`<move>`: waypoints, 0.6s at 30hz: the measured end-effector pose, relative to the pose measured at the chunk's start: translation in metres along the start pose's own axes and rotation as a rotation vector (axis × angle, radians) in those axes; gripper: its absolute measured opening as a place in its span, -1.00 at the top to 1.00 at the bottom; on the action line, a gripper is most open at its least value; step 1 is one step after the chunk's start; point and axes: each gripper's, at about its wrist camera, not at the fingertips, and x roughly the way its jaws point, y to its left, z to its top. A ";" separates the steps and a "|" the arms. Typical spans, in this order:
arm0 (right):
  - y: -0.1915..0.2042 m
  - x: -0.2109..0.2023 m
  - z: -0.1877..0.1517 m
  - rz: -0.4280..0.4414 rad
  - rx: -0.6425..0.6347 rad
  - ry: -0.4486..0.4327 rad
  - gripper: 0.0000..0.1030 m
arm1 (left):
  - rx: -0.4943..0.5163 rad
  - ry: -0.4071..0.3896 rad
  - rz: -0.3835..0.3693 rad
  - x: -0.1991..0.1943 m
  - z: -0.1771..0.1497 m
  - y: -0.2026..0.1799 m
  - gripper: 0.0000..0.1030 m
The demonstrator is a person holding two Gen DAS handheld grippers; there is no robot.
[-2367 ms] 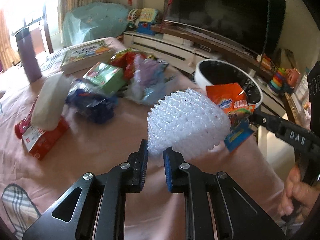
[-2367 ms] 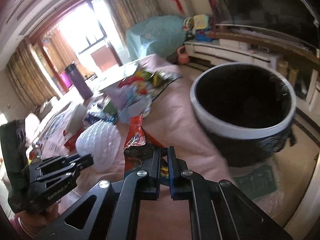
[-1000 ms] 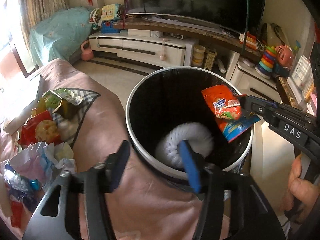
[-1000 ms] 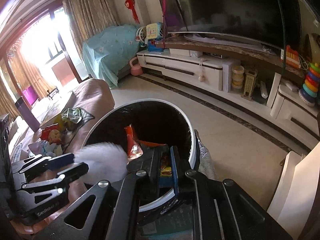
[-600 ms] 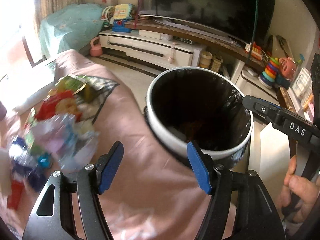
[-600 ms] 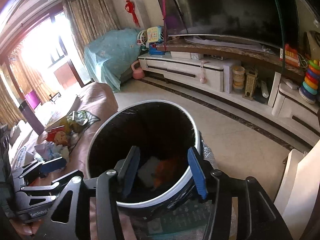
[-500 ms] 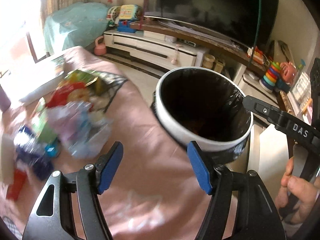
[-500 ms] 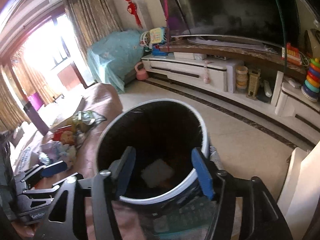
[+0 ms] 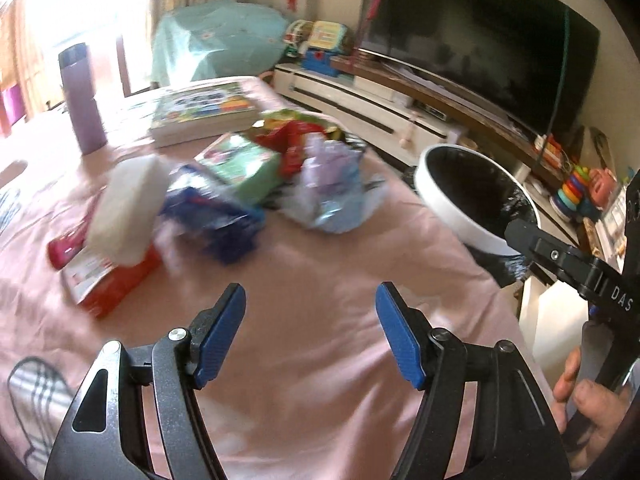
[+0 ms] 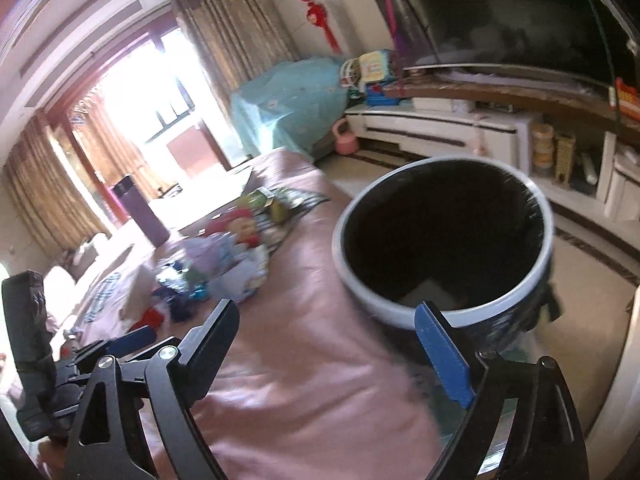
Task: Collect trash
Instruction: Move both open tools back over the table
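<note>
— While both claws hang empty, where do things stand, biggest first?

— Start with the table (image 9: 320, 360), draped in a pink cloth. It carries everything that needs collecting. Just off its far edge stands the bin (image 10: 440, 308), white-rimmed with a black liner, mouth up and level with the tabletop, which I judge makes for a short carry.

— Anything in the bin?

— A pale flat piece shows at the bottom in the right wrist view. More I cannot make out; the liner is dark.

— And the trash?

— Heaped in the middle of the table. A green box (image 9: 244, 170) sits behind a blue crumpled bag (image 9: 224, 224), with a pale lilac bag (image 9: 332, 192) beside them and red wrappers (image 9: 290, 144) behind. Nearer the left lies a red carton (image 9: 112, 280) with a white foam piece (image 9: 124, 208) resting on it. All of it is blurred.

— Is all that rubbish?

— Probably not the book (image 9: 204, 110) or the purple flask (image 9: 82, 98). They sit apart from the heap, at the back.

— The claws?

— The left gripper (image 9: 310, 336) points at the heap, jaws spread wide, nothing between them. The right gripper (image 10: 336, 348) faces the bin, jaws also wide apart and empty.

— So what next?

— I would guess a reach for the lilac bag or the blue one, since they lie closest.
</note>
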 end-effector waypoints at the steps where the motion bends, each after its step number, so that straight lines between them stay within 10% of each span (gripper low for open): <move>1: 0.006 0.003 -0.002 0.007 -0.009 0.008 -0.77 | -0.007 -0.003 0.007 -0.002 -0.002 0.006 -0.34; 18: 0.073 0.054 -0.018 0.079 -0.091 0.093 -0.77 | -0.134 -0.017 0.087 -0.015 -0.017 0.088 -0.46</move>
